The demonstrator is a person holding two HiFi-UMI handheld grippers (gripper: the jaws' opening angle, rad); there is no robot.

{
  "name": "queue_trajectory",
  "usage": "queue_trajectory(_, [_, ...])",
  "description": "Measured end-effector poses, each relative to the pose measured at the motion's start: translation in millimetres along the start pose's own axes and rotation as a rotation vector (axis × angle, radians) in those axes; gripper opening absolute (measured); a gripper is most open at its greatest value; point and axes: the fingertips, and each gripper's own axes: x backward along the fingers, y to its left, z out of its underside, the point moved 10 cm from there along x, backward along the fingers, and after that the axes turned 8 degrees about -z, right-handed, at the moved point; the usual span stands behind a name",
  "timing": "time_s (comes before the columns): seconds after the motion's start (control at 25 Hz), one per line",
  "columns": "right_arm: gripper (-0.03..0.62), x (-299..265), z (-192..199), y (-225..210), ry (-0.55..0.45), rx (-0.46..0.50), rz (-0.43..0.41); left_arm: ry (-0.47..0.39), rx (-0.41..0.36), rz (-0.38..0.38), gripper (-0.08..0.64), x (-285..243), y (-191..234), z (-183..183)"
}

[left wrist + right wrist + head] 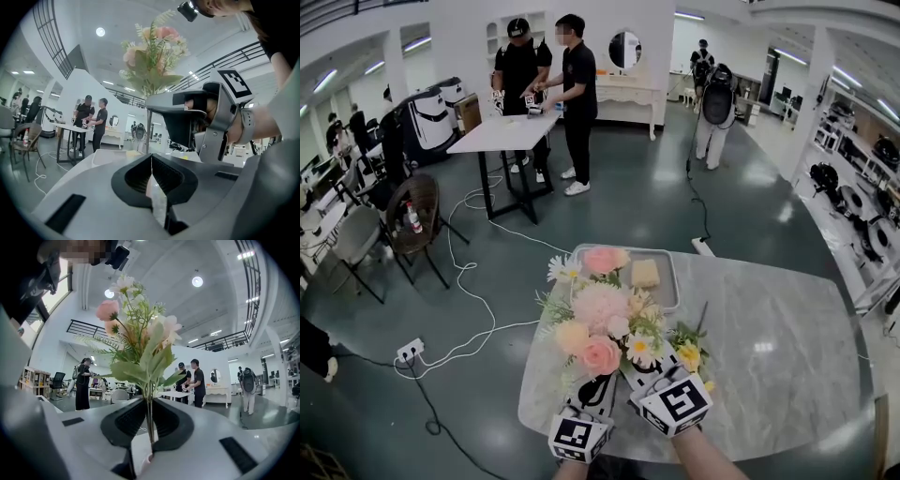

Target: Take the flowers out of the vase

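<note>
Because the flowers point(602, 314) look artificial, with thin wiry stems under a broad, top-heavy head of blooms and leaves, they are probably light, fairly stiff low down, and soft and easily crushed above. The bare stems below the foliage are therefore the sensible place to take hold. The right gripper point(150, 401) has exactly that grip: its jaws stand narrowly apart, pinching the stems point(149, 425) upright between the pads. The bunch stands over the near middle of the marble table point(769, 347), in front of a tray point(670, 281). The left gripper point(151, 157) is closed tight with nothing seen between its pads. A stem runs down just behind its tips, and whether it touches them is unclear. The vase appears in no view: in the head view, blooms and both grippers cover the spot beneath the bunch, so whether the stem ends are free of it cannot be told
</note>
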Motion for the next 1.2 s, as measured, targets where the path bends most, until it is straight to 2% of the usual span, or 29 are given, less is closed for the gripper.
queue_trajectory(0.8, [0.057, 0, -23, -4, -0.039, -0.013, 0.02, 0.012, -0.007, 0.028, 0.014, 8, 5, -21])
queue_trajectory(1.2, [0.057, 9, -39, 8, -0.062, -0.002, 0.023, -0.015, -0.017, 0.02, 0.014, 25, 3, -30])
